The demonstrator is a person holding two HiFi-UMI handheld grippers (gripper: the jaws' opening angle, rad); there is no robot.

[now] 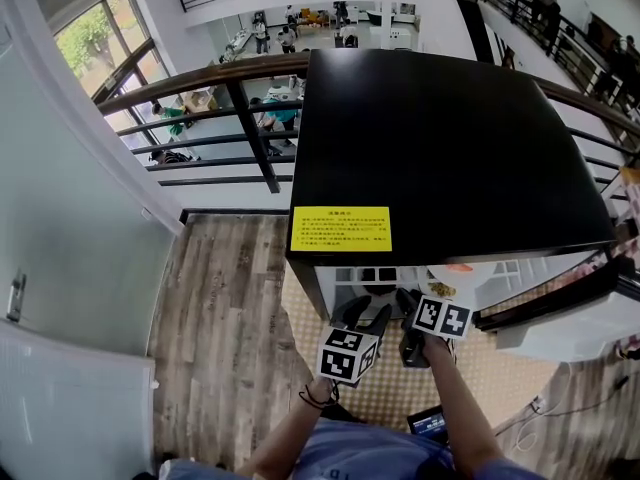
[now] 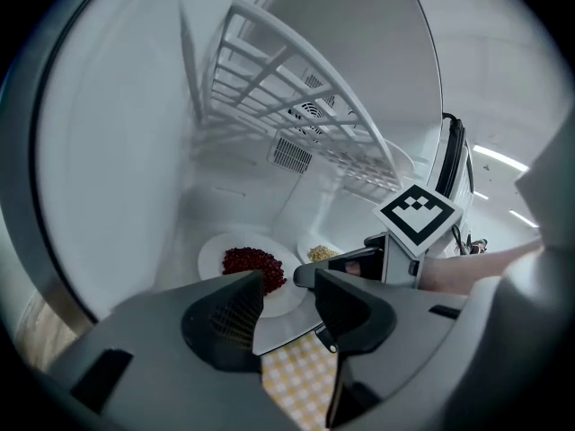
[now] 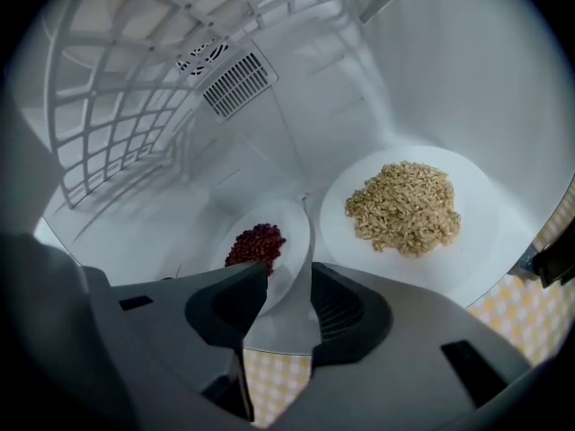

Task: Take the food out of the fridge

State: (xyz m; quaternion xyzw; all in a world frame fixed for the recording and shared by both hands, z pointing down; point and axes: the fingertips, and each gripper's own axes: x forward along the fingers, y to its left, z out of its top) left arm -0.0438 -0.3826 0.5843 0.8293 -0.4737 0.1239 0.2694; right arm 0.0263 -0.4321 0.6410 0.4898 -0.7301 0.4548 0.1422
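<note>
Left gripper (image 2: 287, 285): my jaws stand well apart with nothing between the pads; I hold it at the open mouth of the fridge (image 1: 440, 138), aimed in and downward.
Right gripper (image 3: 289, 284): spread just as wide and holding nothing; it sits close beside the left one, on its right.
Around: a white wire shelf (image 2: 296, 106) slants overhead, a slotted vent (image 3: 235, 83) sits in the back wall, and a yellow label (image 1: 341, 229) lies on the black top. Behind the fridge a dark railing (image 1: 200, 78) runs above a wood floor (image 1: 220, 348).
In the way: seen from the left, my other gripper's body crosses in front of the plate of grains (image 3: 404, 206). The wire shelf hangs above both plates, apart from them.
Nearest food: the plate of red beans (image 2: 256, 263) lies straight ahead of my left jaws, its near rim just past the left pad; whether they touch I cannot tell.
Other food: the plate of grains lies ahead and to the right of my right jaws, just beside the bean plate, both on the bottom shelf (image 2: 287, 326).
Materials: round, flat white plates; a small dark-red heap of beans; a broader tan heap of grains; smooth white walls; ribbed black pads; a yellow-and-white checked mat (image 2: 296, 380) below the shelf lip.
</note>
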